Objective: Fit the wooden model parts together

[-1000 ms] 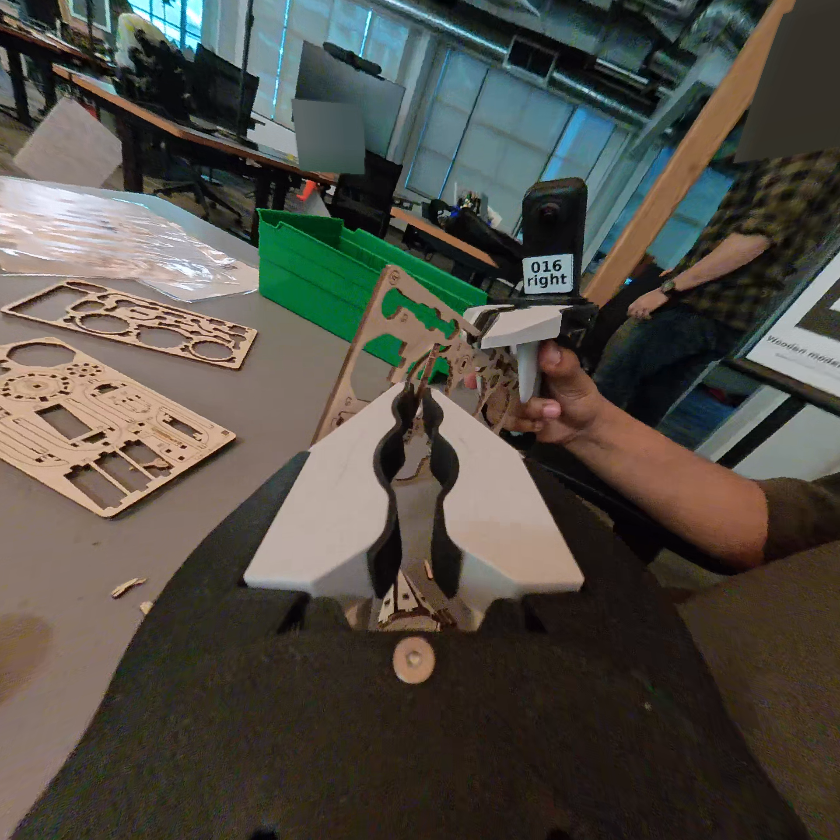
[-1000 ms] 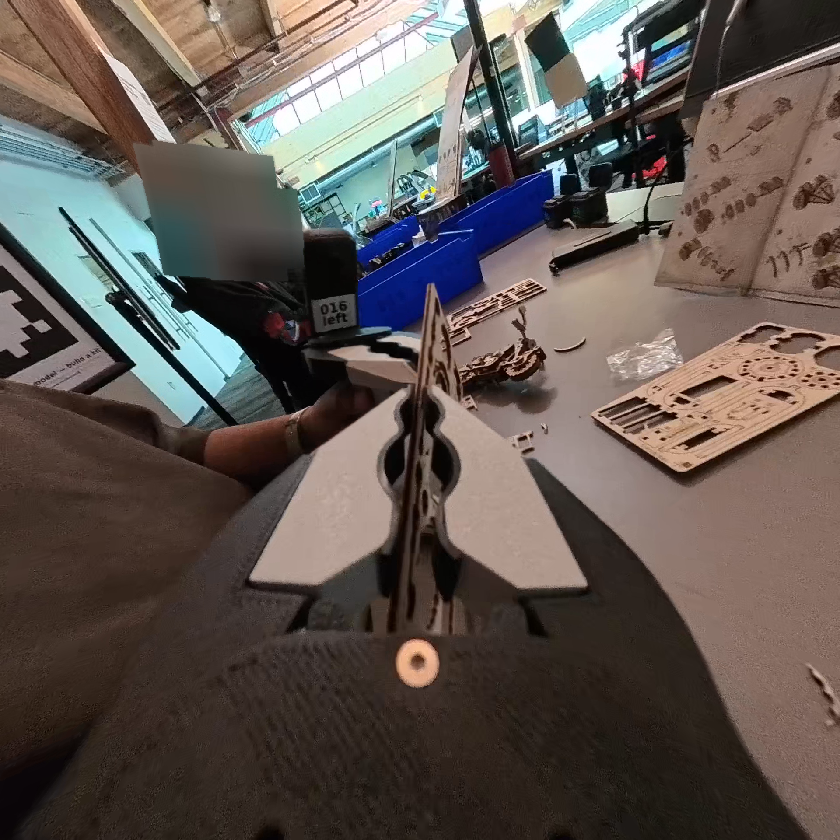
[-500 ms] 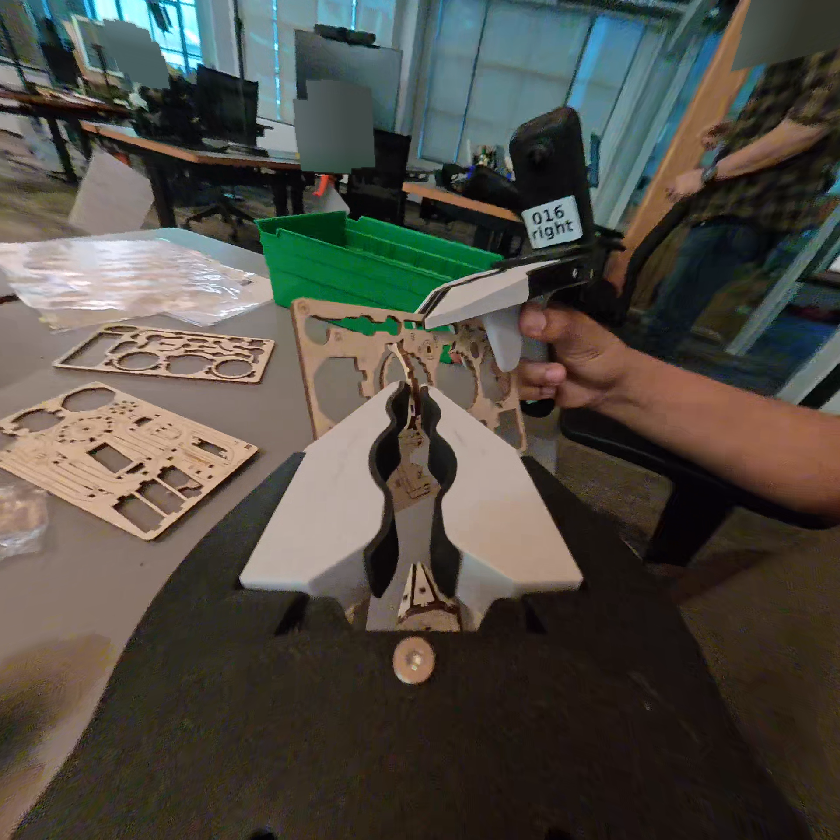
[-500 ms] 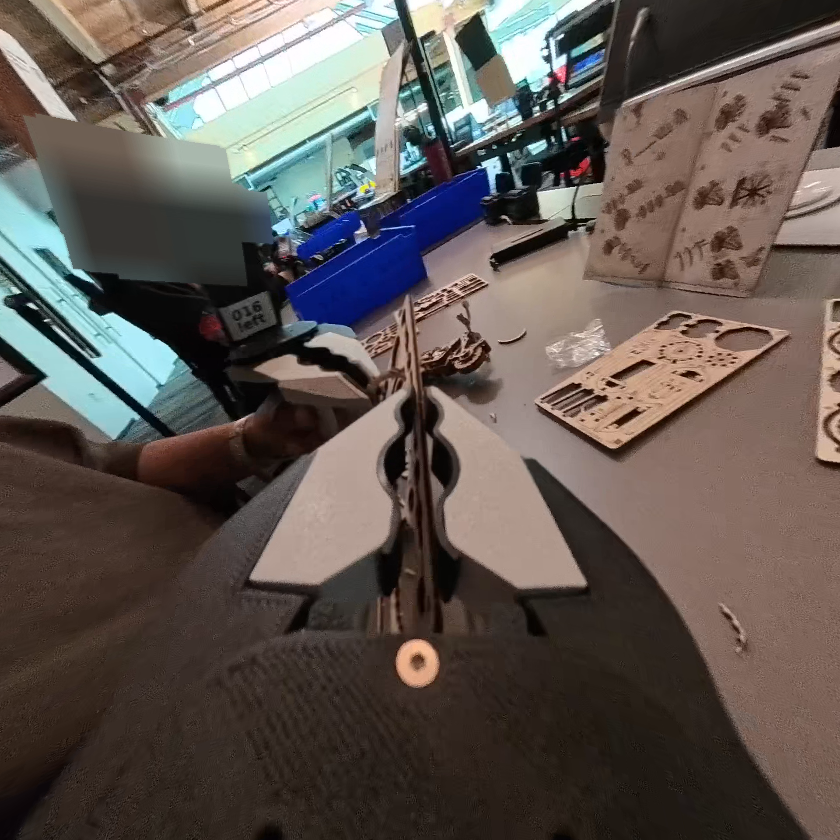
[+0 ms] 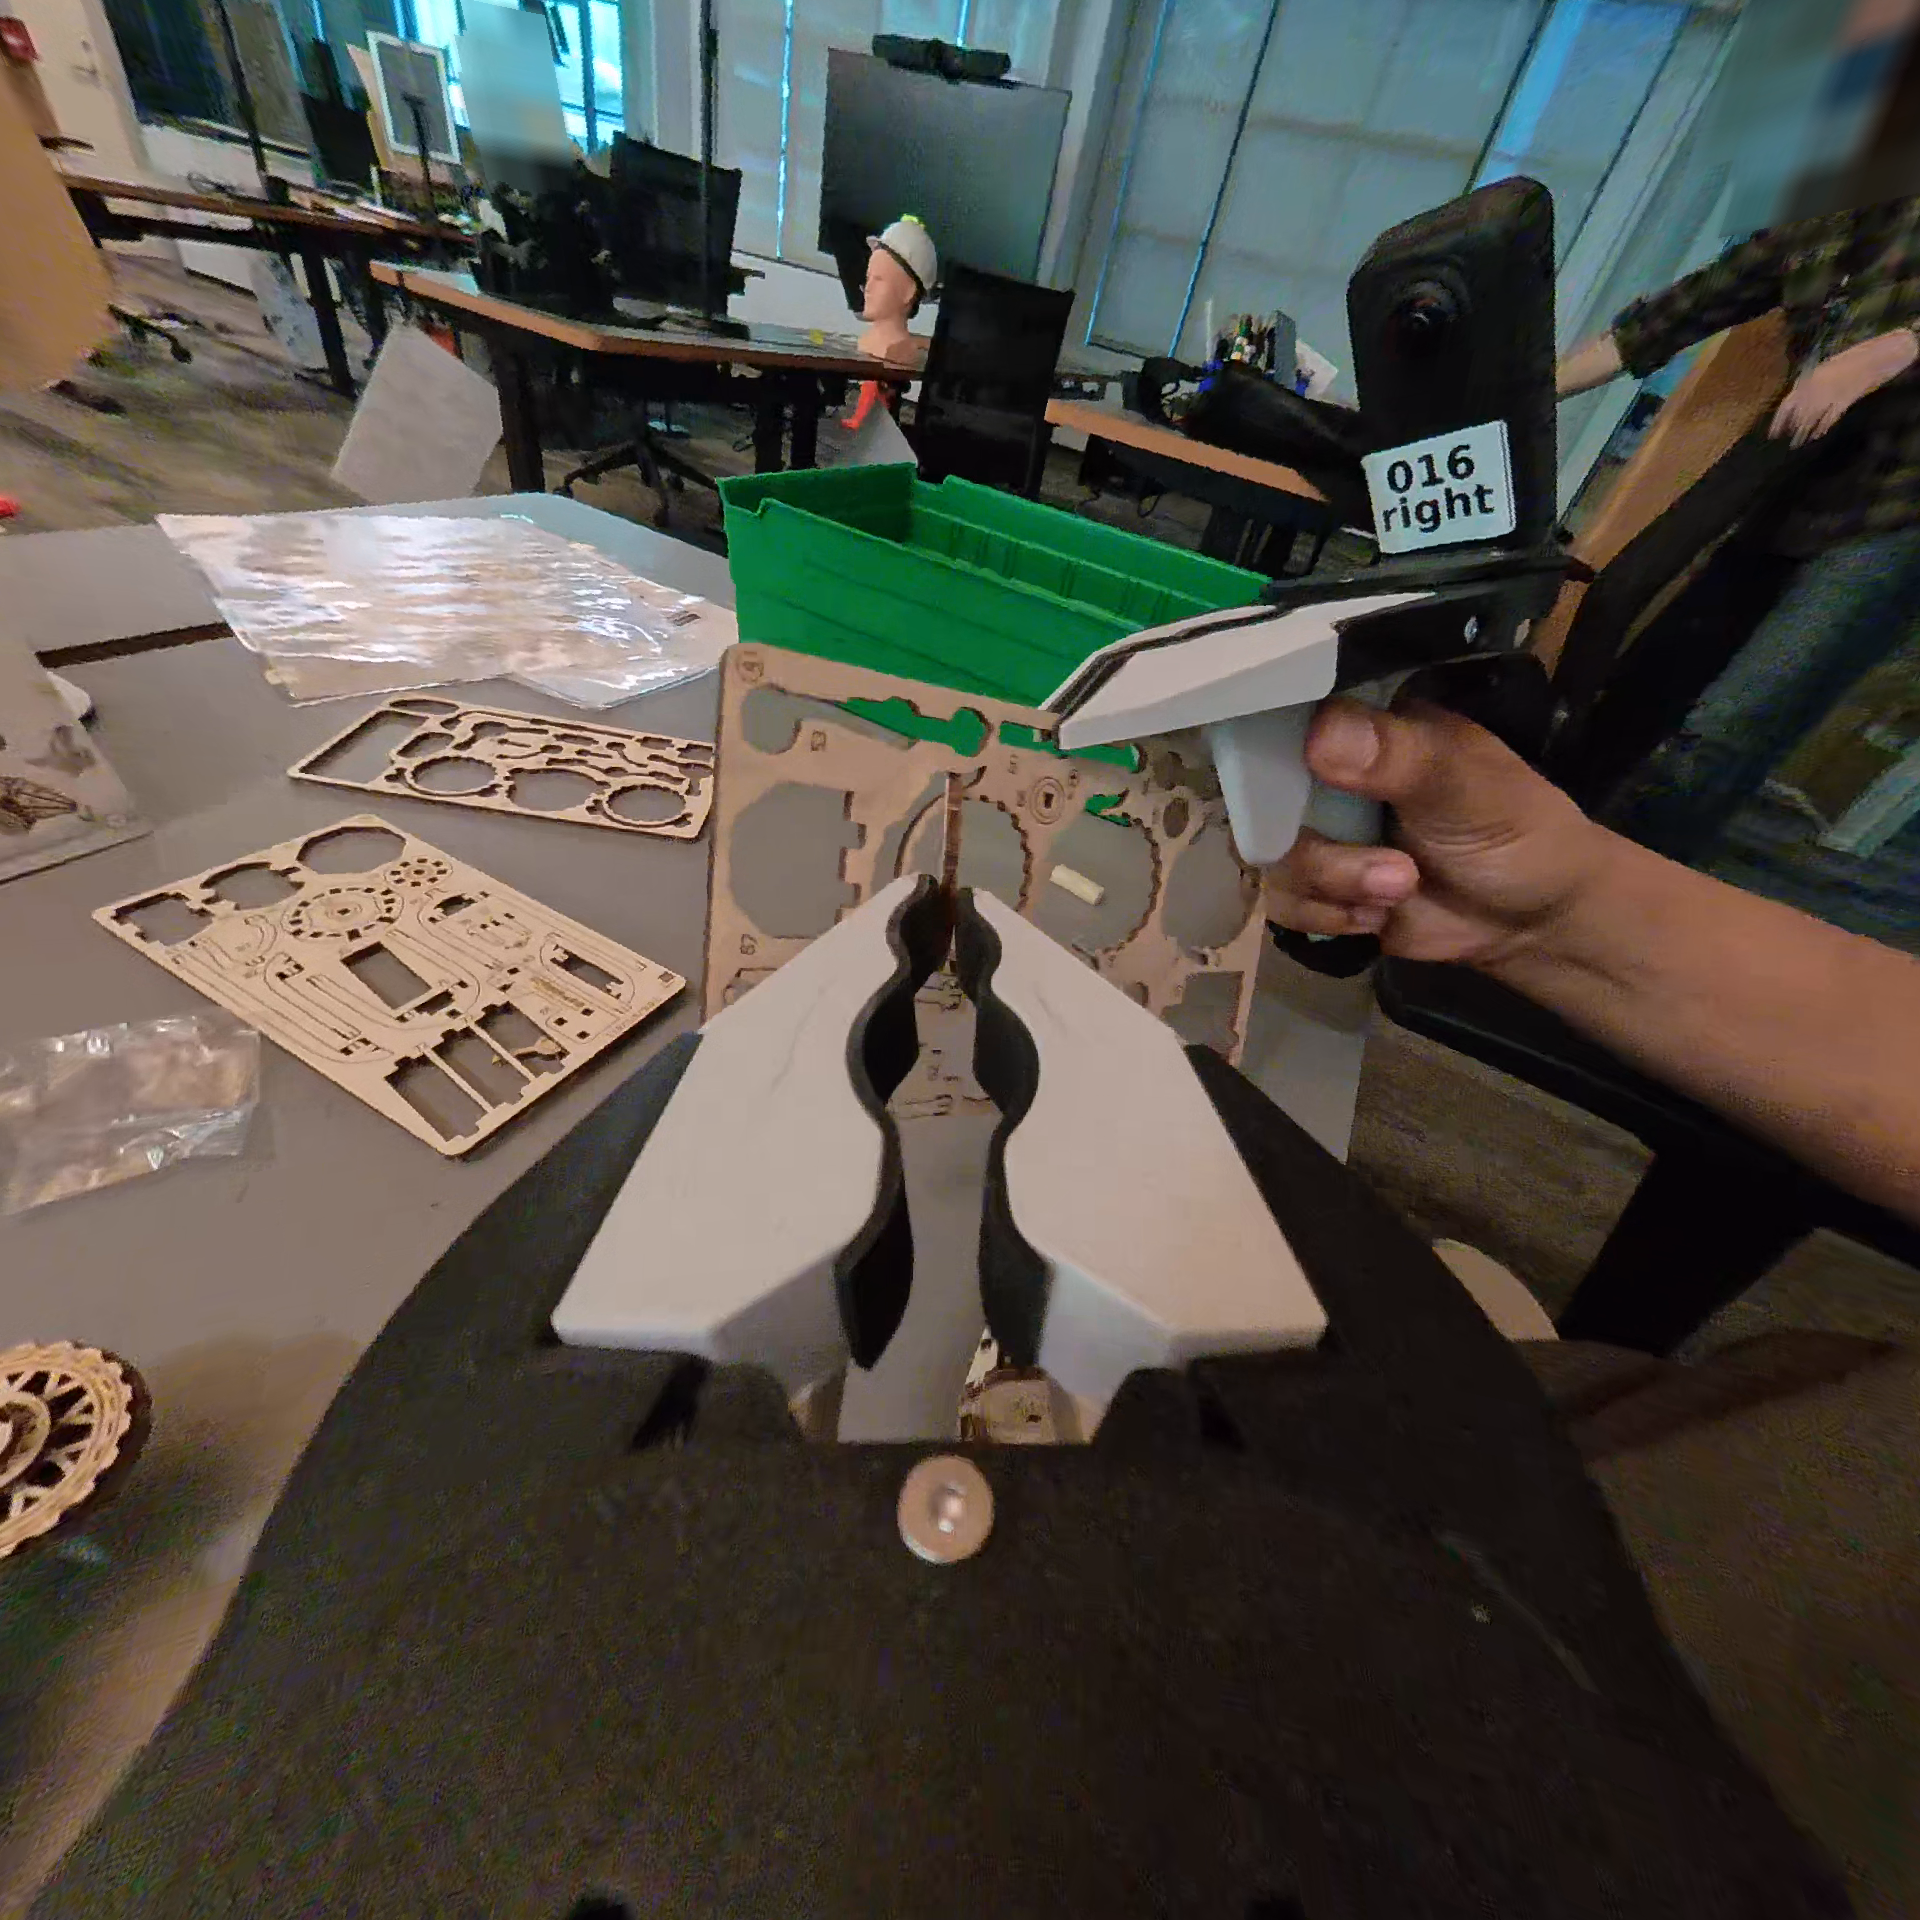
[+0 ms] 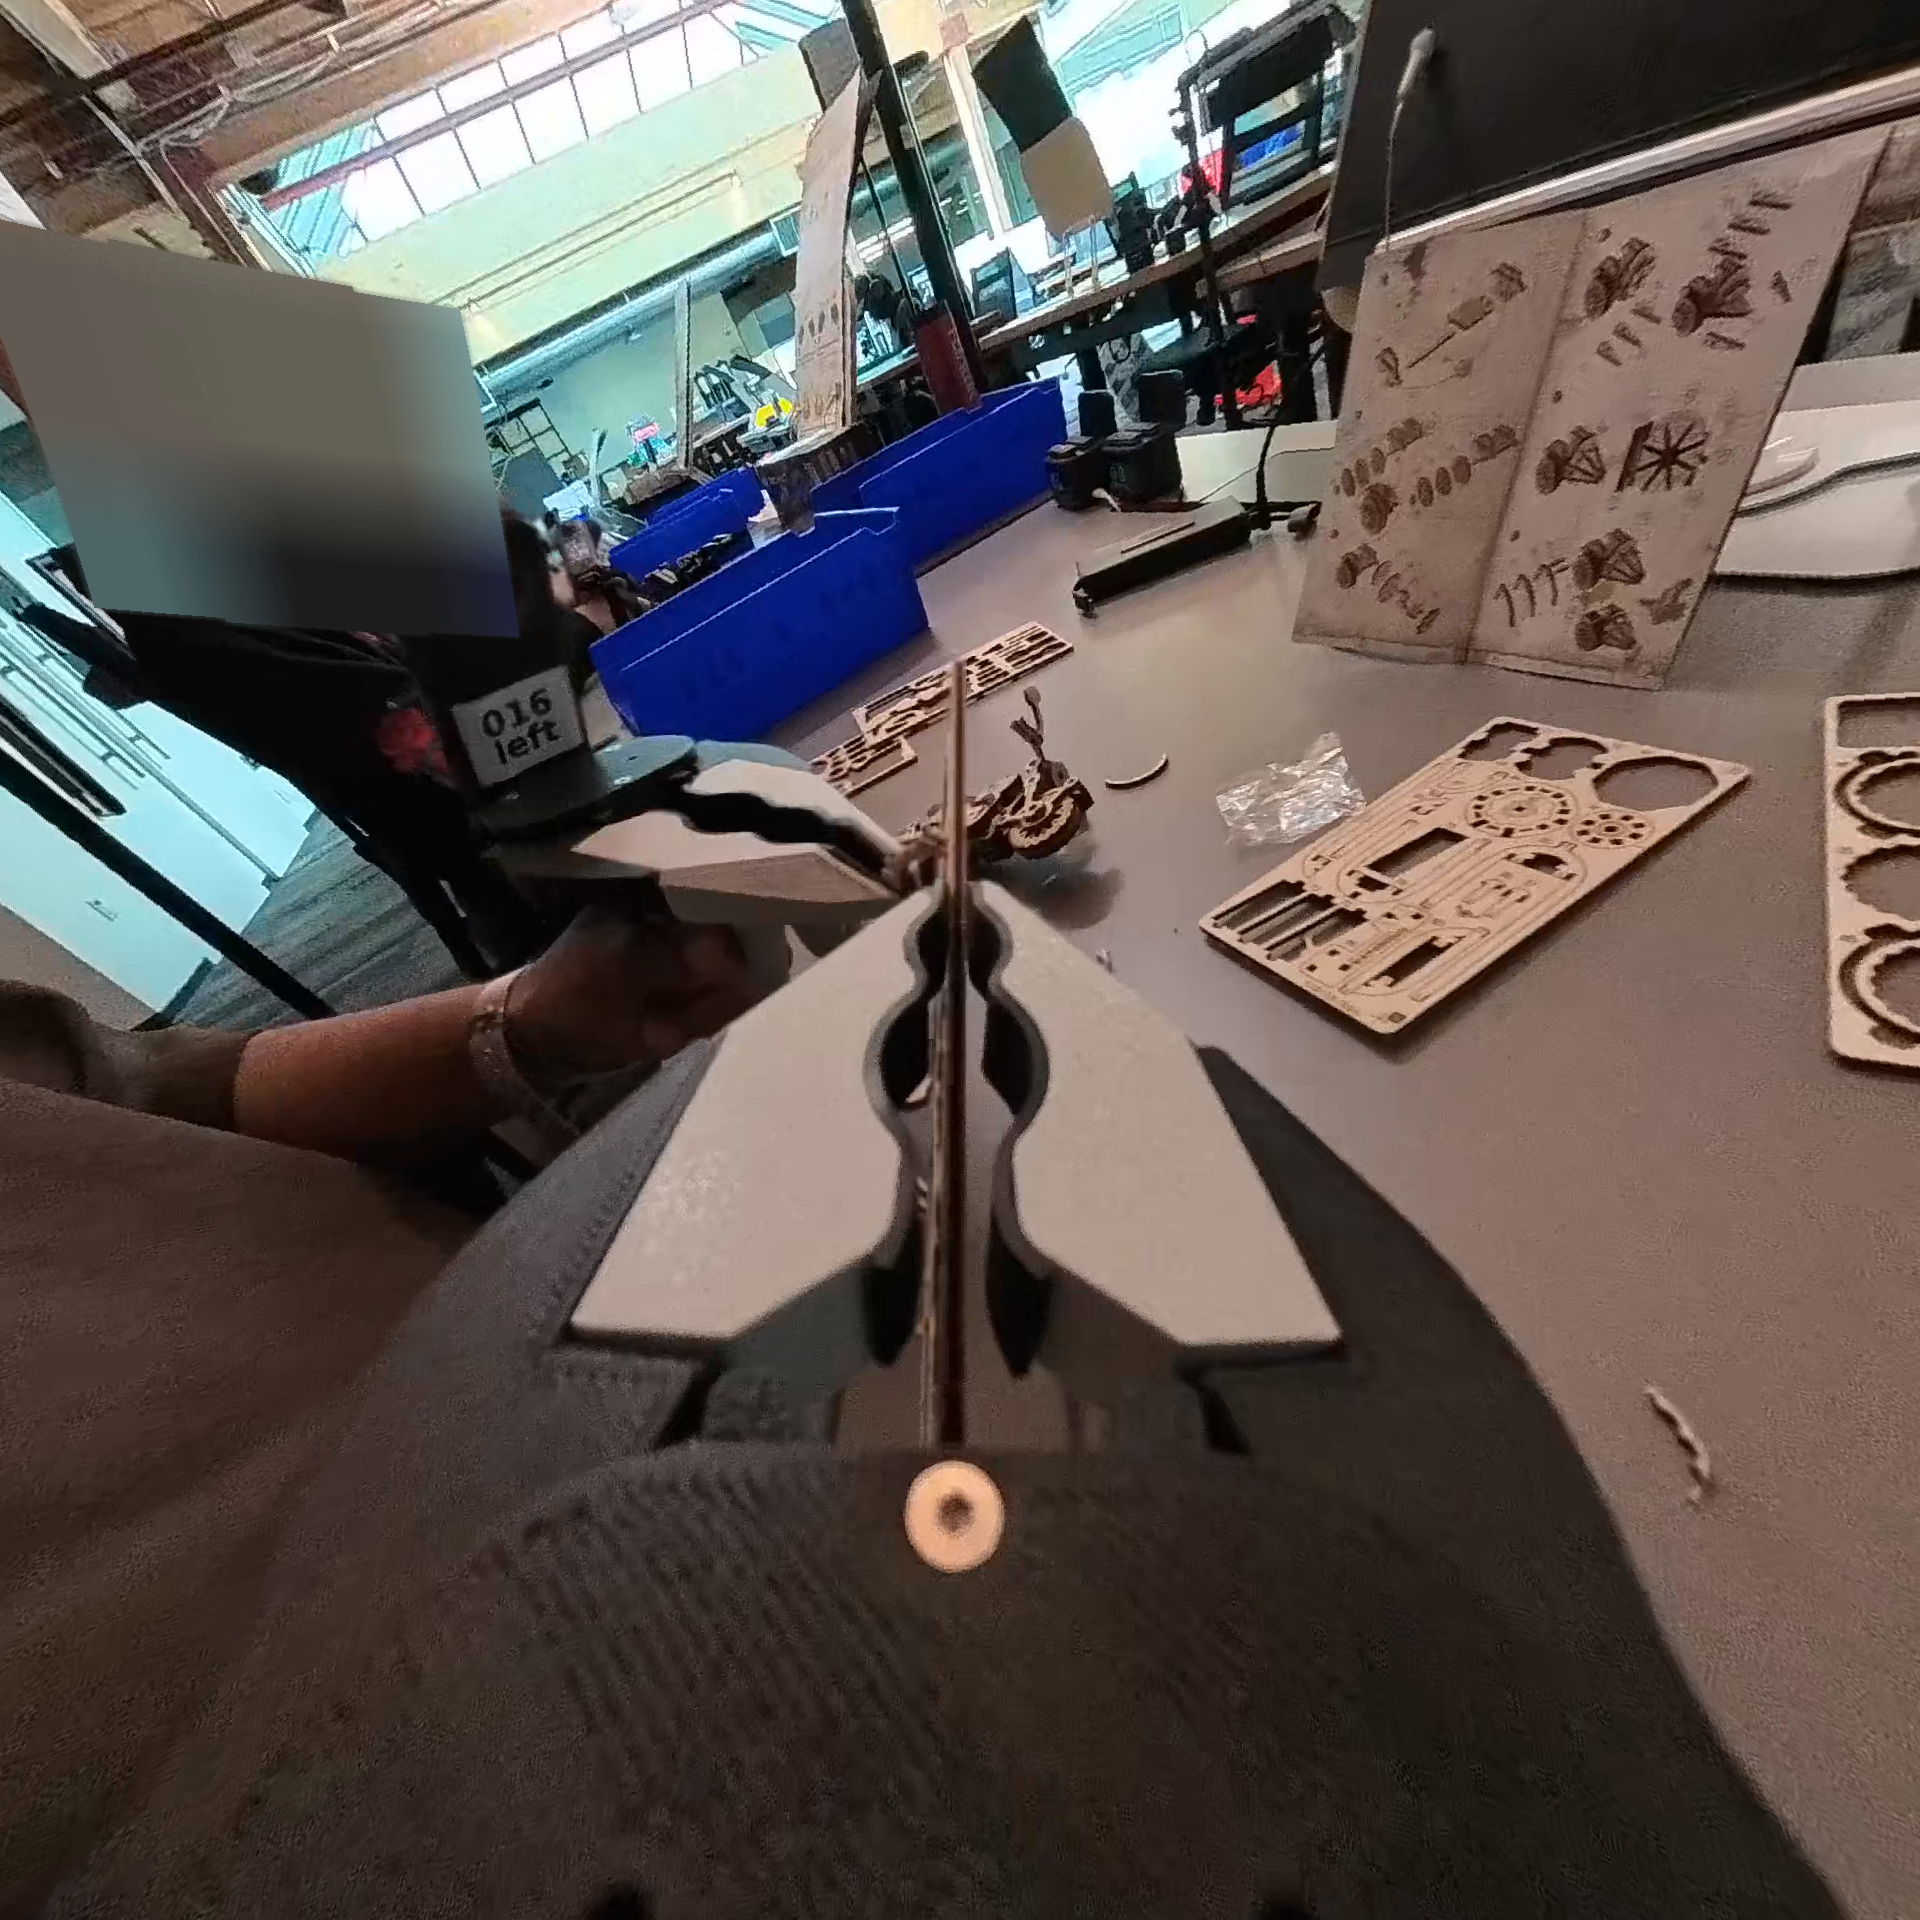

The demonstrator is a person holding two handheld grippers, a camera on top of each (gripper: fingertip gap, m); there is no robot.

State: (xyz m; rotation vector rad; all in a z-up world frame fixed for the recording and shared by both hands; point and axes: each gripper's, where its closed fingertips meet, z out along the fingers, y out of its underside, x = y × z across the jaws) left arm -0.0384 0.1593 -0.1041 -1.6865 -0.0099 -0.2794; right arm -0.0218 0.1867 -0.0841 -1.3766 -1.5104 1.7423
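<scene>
My right gripper (image 6: 954, 904) is shut on a thin wooden parts sheet (image 6: 955, 769), seen edge-on between its fingers. In the left wrist view the same sheet (image 5: 800, 862) stands upright and face-on above the table edge, with the right gripper (image 5: 1070, 717) clamped on its top edge. My left gripper (image 5: 943, 902) is shut on a small thin wooden piece (image 5: 951, 831) that stands against the sheet's face. I cannot tell whether the piece is joined to the sheet. The left gripper (image 6: 883, 857) meets the sheet from the left in the right wrist view.
A green bin (image 5: 935, 582) stands behind the sheet. Two cut-out wooden sheets (image 5: 384, 977) (image 5: 509, 769), plastic film (image 5: 416, 592), a small bag (image 5: 114, 1101) and a wooden wheel (image 5: 52, 1434) lie on the table. Blue bins (image 6: 769, 634), a part-built model (image 6: 1018, 810) and an upright booklet (image 6: 1558, 416) stand farther off. Spacing between my two grippers at the tips: around 5 centimeters.
The sheet has turned from tilted to upright and face-on to the left gripper. Both grippers stayed shut and moved together a little over the table edge.
</scene>
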